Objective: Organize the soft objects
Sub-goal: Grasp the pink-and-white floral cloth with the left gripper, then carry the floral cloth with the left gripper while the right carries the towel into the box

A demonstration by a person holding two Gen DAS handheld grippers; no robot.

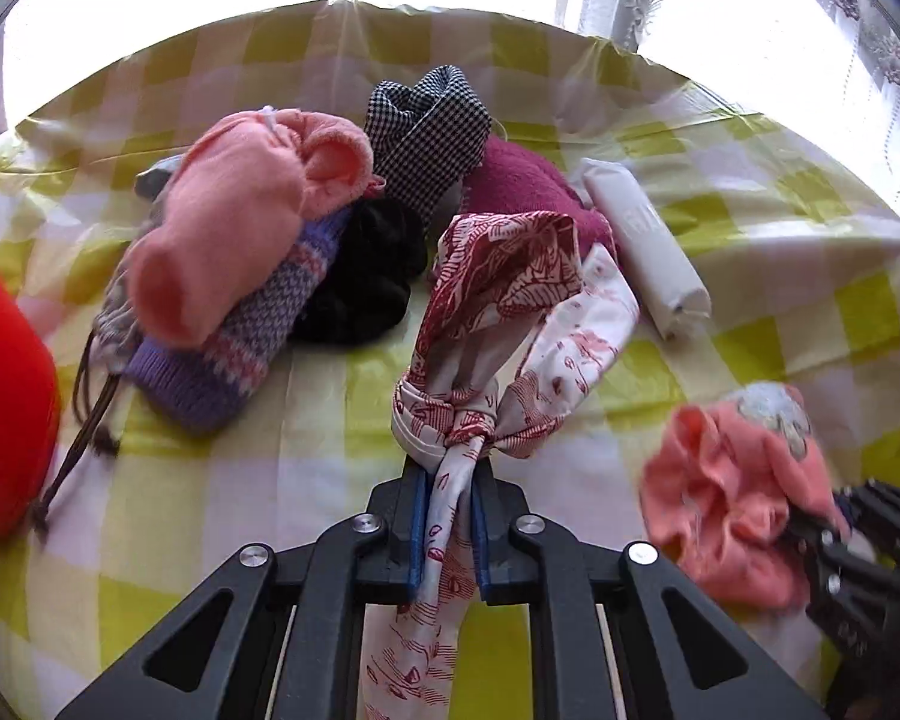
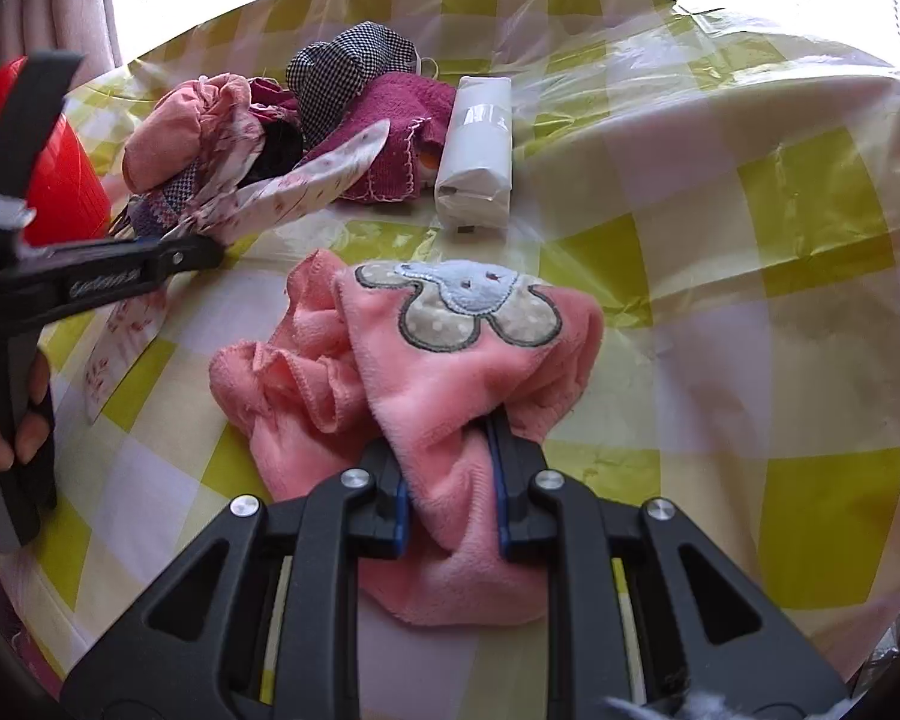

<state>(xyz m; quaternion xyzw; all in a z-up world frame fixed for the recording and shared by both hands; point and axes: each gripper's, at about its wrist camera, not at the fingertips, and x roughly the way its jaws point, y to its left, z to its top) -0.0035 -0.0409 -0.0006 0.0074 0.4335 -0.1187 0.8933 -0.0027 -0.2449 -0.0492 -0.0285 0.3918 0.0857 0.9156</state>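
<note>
My left gripper (image 1: 453, 492) is shut on a knotted red-and-white patterned scarf (image 1: 510, 312) and holds it above the table; it also shows in the right wrist view (image 2: 306, 186). My right gripper (image 2: 450, 468) is shut on a pink plush towel (image 2: 450, 354) with a grey-and-blue animal patch; the towel also shows at the right in the left wrist view (image 1: 726, 504). A pile of soft things lies at the back: a pink fleece piece (image 1: 240, 240), a purple knit item (image 1: 240, 360), a black piece (image 1: 366, 276), a checked cloth (image 1: 426, 126) and a magenta towel (image 1: 522, 180).
A white wrapped pack (image 1: 642, 246) lies right of the pile. A red container (image 1: 6, 396) stands at the left. The table has a yellow-and-white checked plastic cover (image 2: 750, 330). A window with curtains is behind the table.
</note>
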